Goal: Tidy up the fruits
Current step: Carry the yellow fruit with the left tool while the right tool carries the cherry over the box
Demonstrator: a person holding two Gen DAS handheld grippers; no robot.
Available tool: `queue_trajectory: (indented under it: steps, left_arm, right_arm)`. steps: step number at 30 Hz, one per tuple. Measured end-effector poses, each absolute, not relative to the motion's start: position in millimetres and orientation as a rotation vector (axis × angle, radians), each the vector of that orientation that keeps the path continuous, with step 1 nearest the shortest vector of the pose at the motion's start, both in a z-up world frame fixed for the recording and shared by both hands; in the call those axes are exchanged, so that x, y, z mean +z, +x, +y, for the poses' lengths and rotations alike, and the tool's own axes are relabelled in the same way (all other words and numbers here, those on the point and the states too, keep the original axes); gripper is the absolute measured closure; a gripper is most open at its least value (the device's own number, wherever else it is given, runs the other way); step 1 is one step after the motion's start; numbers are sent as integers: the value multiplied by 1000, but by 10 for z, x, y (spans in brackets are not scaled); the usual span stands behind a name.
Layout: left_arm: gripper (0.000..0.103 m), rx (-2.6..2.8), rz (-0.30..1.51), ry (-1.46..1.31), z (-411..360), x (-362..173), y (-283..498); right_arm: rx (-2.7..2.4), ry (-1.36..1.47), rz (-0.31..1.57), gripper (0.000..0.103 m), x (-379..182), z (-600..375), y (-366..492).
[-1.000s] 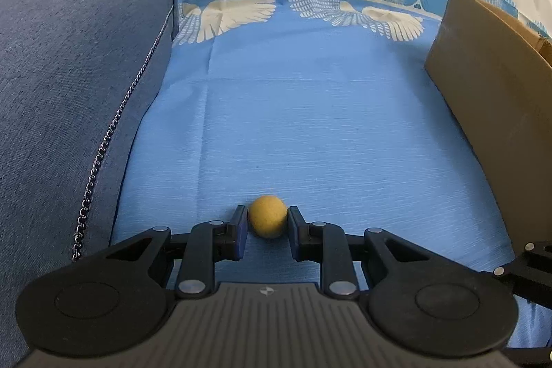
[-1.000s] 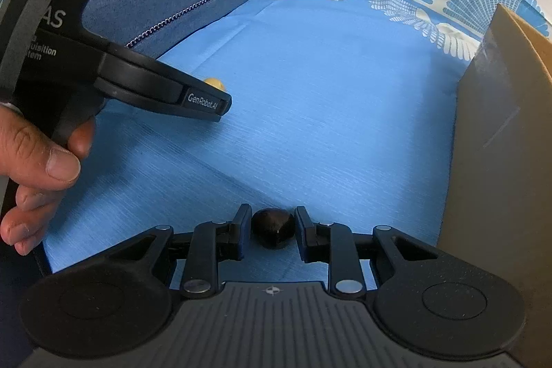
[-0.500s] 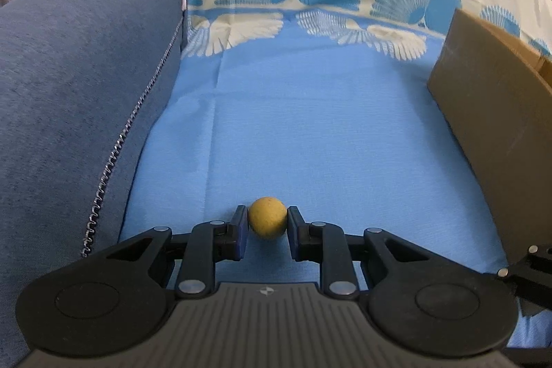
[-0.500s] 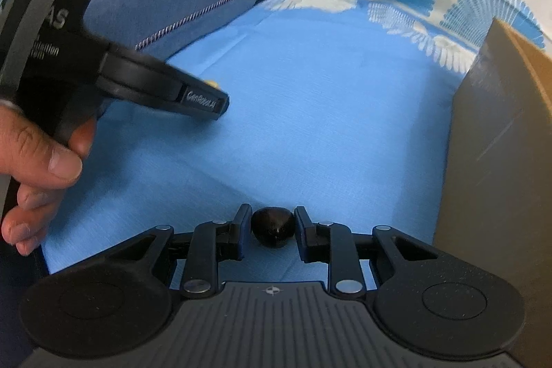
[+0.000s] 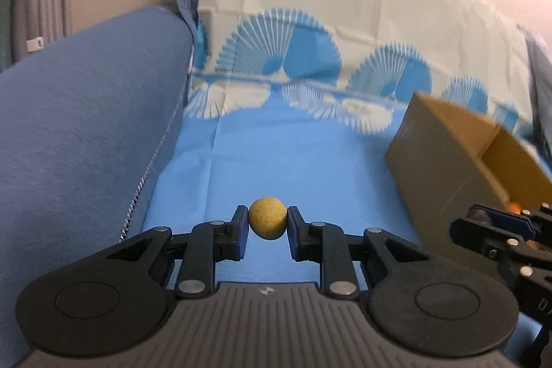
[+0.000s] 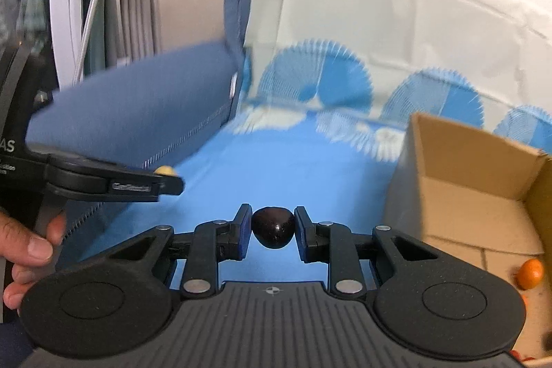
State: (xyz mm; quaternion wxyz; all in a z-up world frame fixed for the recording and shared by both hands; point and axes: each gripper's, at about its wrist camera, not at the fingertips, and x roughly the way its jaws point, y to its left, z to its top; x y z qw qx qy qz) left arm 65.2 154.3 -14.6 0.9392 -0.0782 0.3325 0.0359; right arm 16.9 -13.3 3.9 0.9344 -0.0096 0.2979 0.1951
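Note:
A small round yellow fruit (image 5: 267, 218) is pinched between the pads of my left gripper (image 5: 267, 220), held above the blue cloth (image 5: 293, 168). My right gripper (image 6: 272, 228) is shut on a dark glossy fruit (image 6: 273, 227), also lifted off the cloth. An open cardboard box (image 6: 459, 195) stands to the right of both grippers, with an orange fruit (image 6: 530, 273) on its floor. In the right wrist view the left gripper (image 6: 162, 183) shows at the left with the yellow fruit (image 6: 165, 170) peeking over it. The right gripper's fingers (image 5: 496, 226) enter the left wrist view at the lower right.
A blue sofa armrest (image 5: 86, 112) rises along the left. A patterned cloth (image 5: 310, 33) drapes the backrest behind. A person's hand (image 6: 31, 247) holds the left gripper's handle. A white ring lamp (image 6: 65, 6) and curtain stand beyond the armrest.
Both grippers have risen with their fruits and tipped up, so the backrest, wall and the box's open top have come into view.

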Motion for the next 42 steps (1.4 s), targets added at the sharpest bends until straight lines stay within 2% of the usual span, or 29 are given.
queue_trajectory:
  steps: [6, 15, 24, 30, 35, 42]
  left_arm:
    - [77, 52, 621, -122, 1351, 193, 539]
    - [77, 19, 601, -63, 1106, 419, 624]
    - [77, -50, 531, 17, 711, 628, 556]
    - [77, -147, 506, 6, 317, 555, 569]
    - [77, -211, 484, 17, 3, 394, 643]
    - [77, -244, 487, -50, -84, 203, 893]
  right_arm:
    - [372, 24, 535, 76, 270, -600, 84]
    - [285, 78, 504, 76, 356, -1137, 82]
    - [186, 71, 391, 76, 702, -1959, 205]
    - [56, 138, 453, 76, 470, -2536, 333]
    - [9, 130, 430, 76, 401, -2663, 315]
    - [-73, 154, 454, 76, 310, -2934, 358]
